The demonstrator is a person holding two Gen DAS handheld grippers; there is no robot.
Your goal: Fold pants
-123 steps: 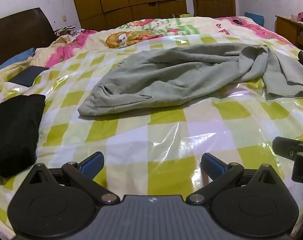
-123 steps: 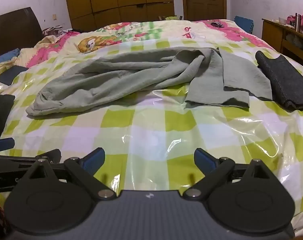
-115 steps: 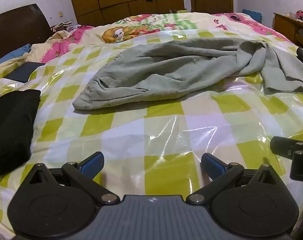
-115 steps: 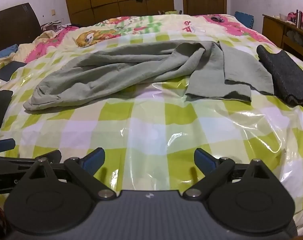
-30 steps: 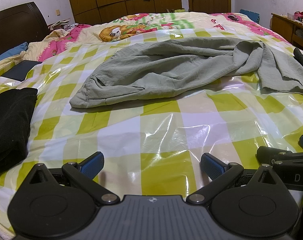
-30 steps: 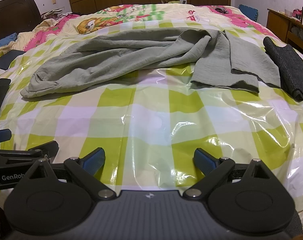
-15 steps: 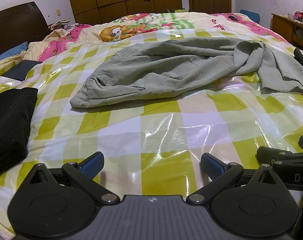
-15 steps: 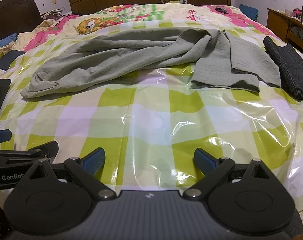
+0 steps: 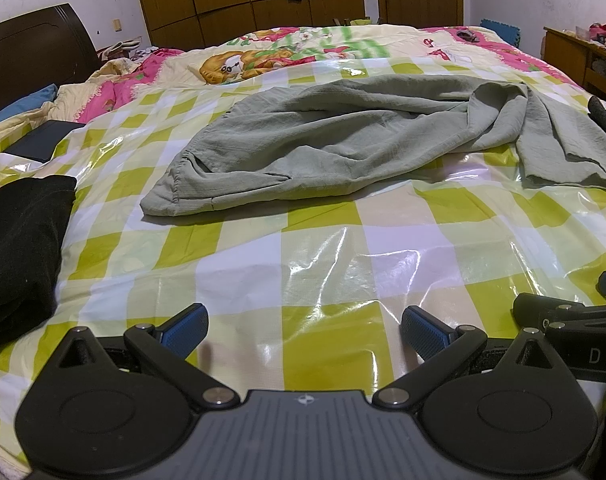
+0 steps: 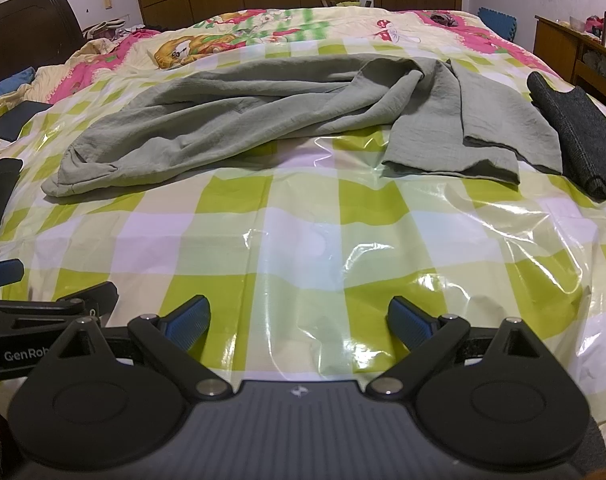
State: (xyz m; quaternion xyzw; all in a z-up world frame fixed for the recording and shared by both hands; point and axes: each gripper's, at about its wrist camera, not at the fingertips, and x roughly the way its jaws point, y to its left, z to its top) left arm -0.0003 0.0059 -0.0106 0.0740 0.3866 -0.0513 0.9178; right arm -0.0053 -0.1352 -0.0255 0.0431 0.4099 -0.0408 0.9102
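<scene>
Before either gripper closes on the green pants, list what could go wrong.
1. The green pants lie crumpled, one leg doubled over the other at the right end; a pinch there may catch a single layer or both legs.
2. The plastic sheet underneath is glossy and wrinkled; it could get pinched or dragged along.
3. The dark grey garment touches the pants' right end, and the black garment lies left; spreading could disturb them.

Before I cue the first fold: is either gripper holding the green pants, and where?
Nothing is held. The left gripper and right gripper are open over bare sheet, short of the green pants.
</scene>
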